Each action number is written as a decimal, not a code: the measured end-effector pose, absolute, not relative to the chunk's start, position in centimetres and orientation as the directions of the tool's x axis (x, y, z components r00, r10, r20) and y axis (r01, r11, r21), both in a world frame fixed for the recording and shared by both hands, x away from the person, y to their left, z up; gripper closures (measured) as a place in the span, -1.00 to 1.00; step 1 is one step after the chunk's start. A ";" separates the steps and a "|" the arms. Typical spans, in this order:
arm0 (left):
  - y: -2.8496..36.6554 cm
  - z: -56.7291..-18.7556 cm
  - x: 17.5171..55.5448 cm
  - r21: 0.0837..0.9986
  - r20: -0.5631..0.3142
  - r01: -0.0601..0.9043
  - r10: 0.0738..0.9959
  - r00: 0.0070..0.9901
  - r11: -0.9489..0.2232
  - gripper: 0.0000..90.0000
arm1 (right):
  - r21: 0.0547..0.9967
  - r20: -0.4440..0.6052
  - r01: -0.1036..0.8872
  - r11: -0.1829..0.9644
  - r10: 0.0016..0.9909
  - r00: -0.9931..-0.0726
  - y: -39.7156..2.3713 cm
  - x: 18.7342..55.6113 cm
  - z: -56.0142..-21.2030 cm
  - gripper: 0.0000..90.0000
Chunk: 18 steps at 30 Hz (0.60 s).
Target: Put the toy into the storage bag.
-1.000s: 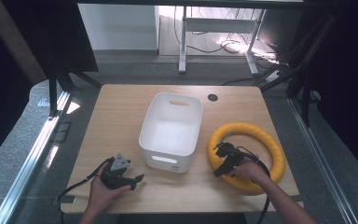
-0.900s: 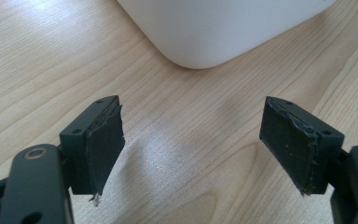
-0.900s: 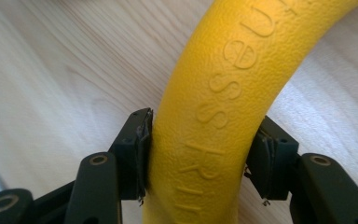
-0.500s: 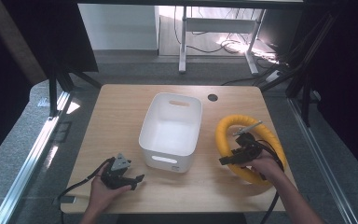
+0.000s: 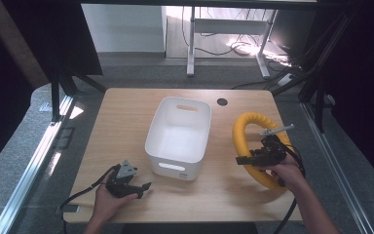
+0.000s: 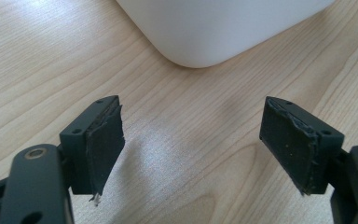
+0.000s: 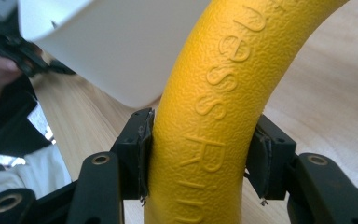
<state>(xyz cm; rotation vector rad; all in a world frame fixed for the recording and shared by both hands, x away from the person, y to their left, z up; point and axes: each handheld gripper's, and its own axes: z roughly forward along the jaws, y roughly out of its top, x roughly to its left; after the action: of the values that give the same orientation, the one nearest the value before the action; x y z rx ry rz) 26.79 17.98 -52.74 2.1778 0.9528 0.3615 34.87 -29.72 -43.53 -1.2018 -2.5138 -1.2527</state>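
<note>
**Inspector A:** We record the right gripper [image 5: 253, 158] clamped on the yellow ring [image 5: 246, 127]. In the right gripper view both pads press the ring's tube [image 7: 214, 107] from either side, with no gap showing. The ring stands tilted up on edge at the right of the table [image 5: 126, 112], just beside the white bin [image 5: 177, 127], and its near part sits under the hand.

**Inspector B:** Agreed. The left gripper [image 5: 126, 183] rests at the near left, jaws spread wide over bare wood and holding nothing. The bin's corner [image 6: 214, 32] lies just ahead of it.

**Inspector A:** We judge the step to be carrying the ring across into the bin. To do it well, we would keep the clamp firm, since the textured tube is thick and the ring hangs off one side. We would raise it until its lower edge clears the bin's rim before moving inward. The ring looks wider than the bin's opening, so it may need to go in slanted.

**Inspector B:** Against the frame a second ago, the ring lay flat on the table; it is now tipped up. The left gripper has not moved.
</note>
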 end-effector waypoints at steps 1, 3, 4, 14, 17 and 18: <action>18.0 -52.7 26.8 0.713 -0.029 0.524 0.726 0.687 -0.467 -0.52 | 0.640 0.393 0.682 0.355 0.611 -0.687 -29.7 34.9 -43.5 0.06; 18.0 -52.7 26.8 0.713 -0.030 0.523 0.726 0.687 -0.466 -0.52 | 0.671 0.401 0.673 0.312 0.611 -0.683 -30.5 34.7 -42.9 0.06; 18.0 -52.7 26.8 0.713 -0.030 0.524 0.726 0.687 -0.466 -0.52 | 0.679 0.402 0.670 0.301 0.610 -0.682 -30.7 34.7 -42.8 0.06; 18.0 -52.7 26.8 0.715 -0.033 0.524 0.726 0.687 -0.463 -0.52 | 0.765 0.447 0.628 0.142 0.584 -0.678 -32.3 33.7 -42.6 0.07; 18.0 -52.7 26.8 0.716 -0.033 0.524 0.727 0.686 -0.462 -0.52 | 0.787 0.454 0.610 0.091 0.585 -0.672 -33.0 33.6 -42.3 0.08; 18.0 -52.7 26.8 0.716 -0.033 0.524 0.727 0.686 -0.462 -0.52 | 0.794 0.457 0.603 0.072 0.583 -0.671 -33.2 33.5 -42.2 0.08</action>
<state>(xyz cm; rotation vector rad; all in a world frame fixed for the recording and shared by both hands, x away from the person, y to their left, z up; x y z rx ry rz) 26.80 17.99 -52.71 2.1717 0.9540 0.3596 33.50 -33.16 -42.16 -1.2657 -2.2862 -1.7108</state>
